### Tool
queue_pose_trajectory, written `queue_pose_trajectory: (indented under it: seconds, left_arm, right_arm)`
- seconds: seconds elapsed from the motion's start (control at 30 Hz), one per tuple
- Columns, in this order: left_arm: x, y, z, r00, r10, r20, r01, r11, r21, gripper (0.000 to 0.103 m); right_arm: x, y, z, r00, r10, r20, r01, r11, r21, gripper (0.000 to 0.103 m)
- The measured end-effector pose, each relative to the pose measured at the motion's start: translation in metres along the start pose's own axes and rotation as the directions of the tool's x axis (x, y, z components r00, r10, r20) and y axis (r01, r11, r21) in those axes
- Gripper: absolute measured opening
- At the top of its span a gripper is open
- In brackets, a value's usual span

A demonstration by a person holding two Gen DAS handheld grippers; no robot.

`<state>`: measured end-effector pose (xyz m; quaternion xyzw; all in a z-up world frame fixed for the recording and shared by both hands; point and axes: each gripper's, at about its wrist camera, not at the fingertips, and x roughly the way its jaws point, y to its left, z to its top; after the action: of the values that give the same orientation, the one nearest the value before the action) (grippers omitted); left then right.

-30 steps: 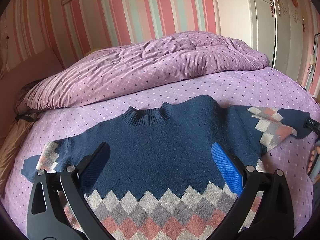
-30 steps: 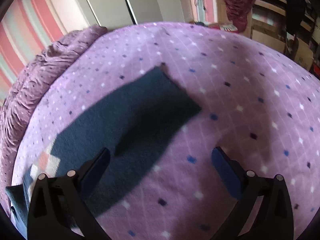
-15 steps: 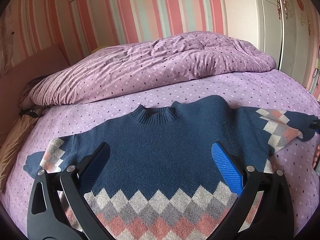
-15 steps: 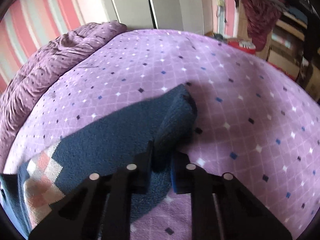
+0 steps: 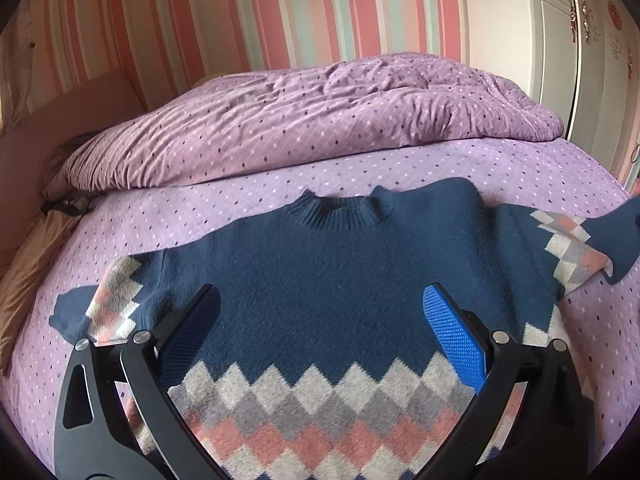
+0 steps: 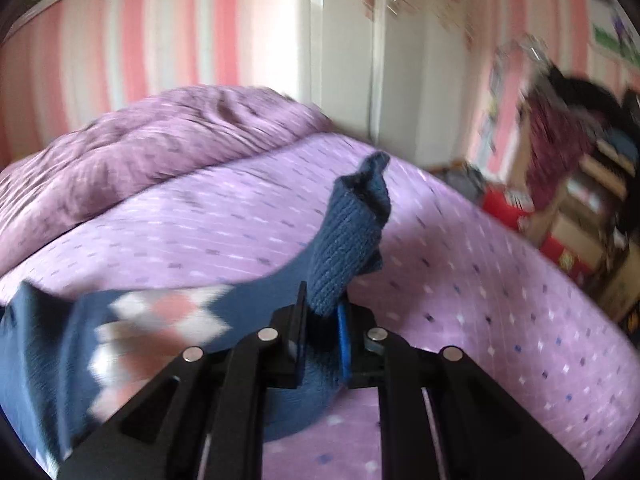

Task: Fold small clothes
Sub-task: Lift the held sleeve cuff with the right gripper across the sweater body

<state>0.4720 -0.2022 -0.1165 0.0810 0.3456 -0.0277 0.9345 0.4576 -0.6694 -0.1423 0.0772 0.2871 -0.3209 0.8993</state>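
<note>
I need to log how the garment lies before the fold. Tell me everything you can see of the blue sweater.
The sweater is a small navy knit with a ribbed crew neck and bands of grey, white and pink diamonds across the hem and both sleeves. It lies spread front-up on the purple dotted bedspread. One sleeve lies flat; the cuff of the other is lifted, pinched in the right gripper. The left gripper hovers open over the body.

Pink-striped walls (image 5: 248,20), white wardrobe (image 5: 560,60)
</note>
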Motion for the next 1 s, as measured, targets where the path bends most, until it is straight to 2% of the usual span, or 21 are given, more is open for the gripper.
queue_pose_trajectory:
  seconds: [0.17,0.27,0.37,0.5,0.67,0.8,1.0]
  left_arm:
    - [-0.001,0.034,-0.003,1.000,0.008,-0.008,-0.008,1.000,-0.030,0.100]
    - [-0.008,0.058,-0.005,1.000,0.010,-0.005,-0.010,0.999,-0.051,0.100]
    - [-0.010,0.079,-0.008,0.999,0.026,-0.025,-0.028,0.998,-0.064,0.100]
    - [-0.015,0.105,-0.013,0.999,0.022,-0.037,-0.025,0.996,-0.080,0.100]
    - [-0.019,0.134,-0.020,0.998,0.043,-0.034,-0.045,0.996,-0.071,0.100]
    - [-0.013,0.158,-0.026,0.998,0.049,-0.047,-0.054,0.993,-0.103,0.100]
    - [-0.003,0.188,-0.039,0.996,0.059,-0.074,-0.070,0.987,-0.145,0.100]
  right_arm:
    - [-0.060,0.083,0.007,0.990,0.133,0.053,-0.127,0.985,-0.117,0.012]
    - [-0.095,0.150,0.000,0.967,0.250,0.043,-0.239,0.955,-0.177,0.012]
    - [-0.113,0.203,-0.011,0.943,0.333,0.016,-0.322,0.921,-0.218,0.012]
    - [-0.129,0.279,-0.036,0.899,0.433,-0.064,-0.436,0.870,-0.230,0.012]
    - [-0.146,0.355,-0.069,0.864,0.483,-0.144,-0.503,0.820,-0.273,0.012]
    - [-0.150,0.409,-0.098,0.828,0.512,-0.229,-0.560,0.783,-0.272,0.012]
    - [-0.153,0.461,-0.135,0.791,0.522,-0.321,-0.605,0.747,-0.276,0.012]
